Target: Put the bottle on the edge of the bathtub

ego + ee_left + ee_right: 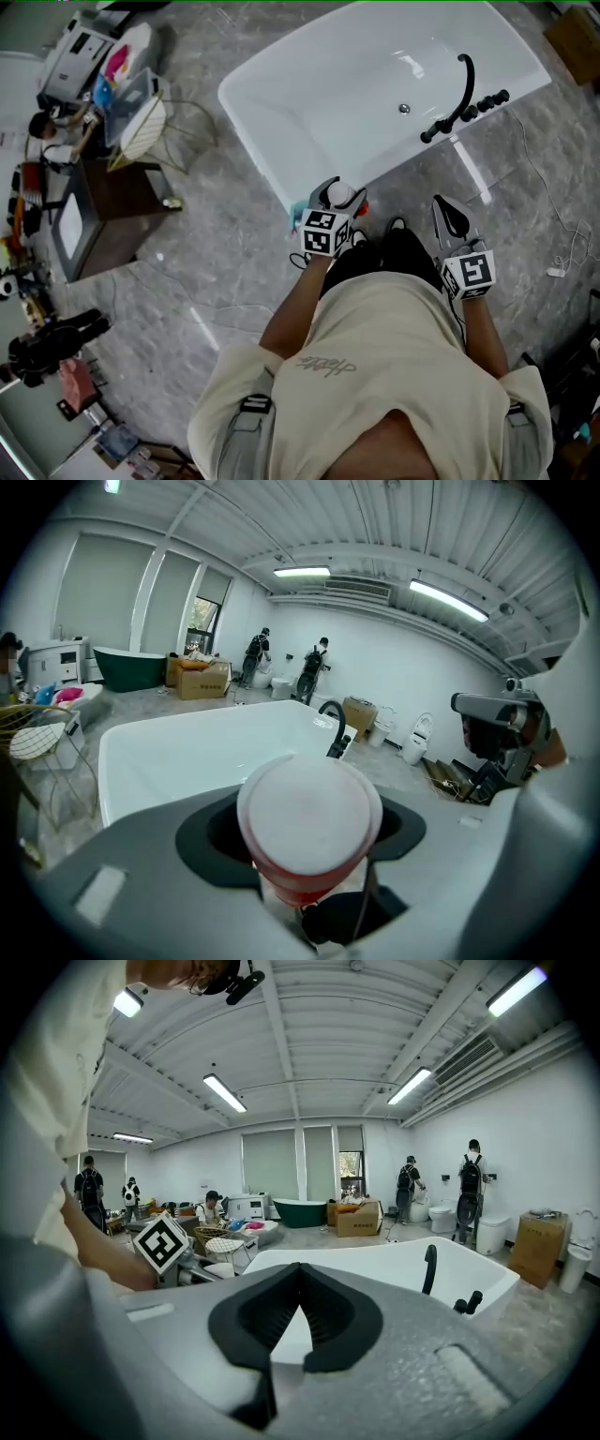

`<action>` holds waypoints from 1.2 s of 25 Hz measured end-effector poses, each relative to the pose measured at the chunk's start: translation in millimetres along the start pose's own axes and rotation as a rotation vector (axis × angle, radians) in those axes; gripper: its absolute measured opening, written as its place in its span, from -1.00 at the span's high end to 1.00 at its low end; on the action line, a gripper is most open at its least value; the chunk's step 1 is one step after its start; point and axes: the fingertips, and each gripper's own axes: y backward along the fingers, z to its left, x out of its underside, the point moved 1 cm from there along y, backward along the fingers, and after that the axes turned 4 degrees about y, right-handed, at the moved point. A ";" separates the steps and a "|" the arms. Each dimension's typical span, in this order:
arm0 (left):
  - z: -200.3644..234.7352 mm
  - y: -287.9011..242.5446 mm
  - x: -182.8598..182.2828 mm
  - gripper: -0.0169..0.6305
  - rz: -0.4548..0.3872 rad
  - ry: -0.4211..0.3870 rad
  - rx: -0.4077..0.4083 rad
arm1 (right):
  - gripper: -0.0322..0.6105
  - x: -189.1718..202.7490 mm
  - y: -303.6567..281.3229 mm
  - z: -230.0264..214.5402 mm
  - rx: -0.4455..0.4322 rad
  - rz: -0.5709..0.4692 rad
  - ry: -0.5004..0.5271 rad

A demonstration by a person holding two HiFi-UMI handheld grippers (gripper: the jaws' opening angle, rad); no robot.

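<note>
Nestling between the left gripper's fingers is the bottle.

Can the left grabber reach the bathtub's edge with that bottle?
Probably yes. The left gripper, shut on the bottle, sits right by the bathtub rim, with nothing between them.

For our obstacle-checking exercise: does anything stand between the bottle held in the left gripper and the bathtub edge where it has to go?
Nothing visible does. The left gripper holds the bottle just short of the bathtub's near rim, which is bare there. The black faucet stands farther along the rim, off to the right.
</note>
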 end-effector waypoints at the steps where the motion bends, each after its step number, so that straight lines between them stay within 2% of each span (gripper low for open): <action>1: 5.1 -5.9 1.6 0.00 -0.005 0.000 -0.014 | 0.89 3.4 -2.1 -3.6 -0.009 0.011 -0.002; 8: 44.4 -38.4 19.3 0.00 -0.025 0.021 -0.168 | 0.89 22.2 -17.1 -37.1 -0.069 0.087 -0.009; 12: 65.9 -56.8 36.7 0.01 0.000 0.042 -0.235 | 0.89 45.3 -23.2 -53.3 -0.090 0.139 -0.020; 18: 78.3 -79.7 51.0 0.02 0.023 0.031 -0.269 | 0.89 66.2 -25.1 -76.0 -0.103 0.200 -0.034; 23: 71.2 -87.4 47.9 0.02 0.057 -0.043 -0.281 | 0.89 66.9 -29.5 -79.9 -0.119 0.206 -0.041; 28: 62.2 -89.8 48.4 0.02 0.071 -0.162 -0.298 | 0.89 63.1 -37.9 -83.7 -0.141 0.201 -0.046; 30: 62.6 -90.5 50.2 0.02 0.088 -0.165 -0.294 | 0.89 66.4 -39.9 -84.7 -0.146 0.206 -0.053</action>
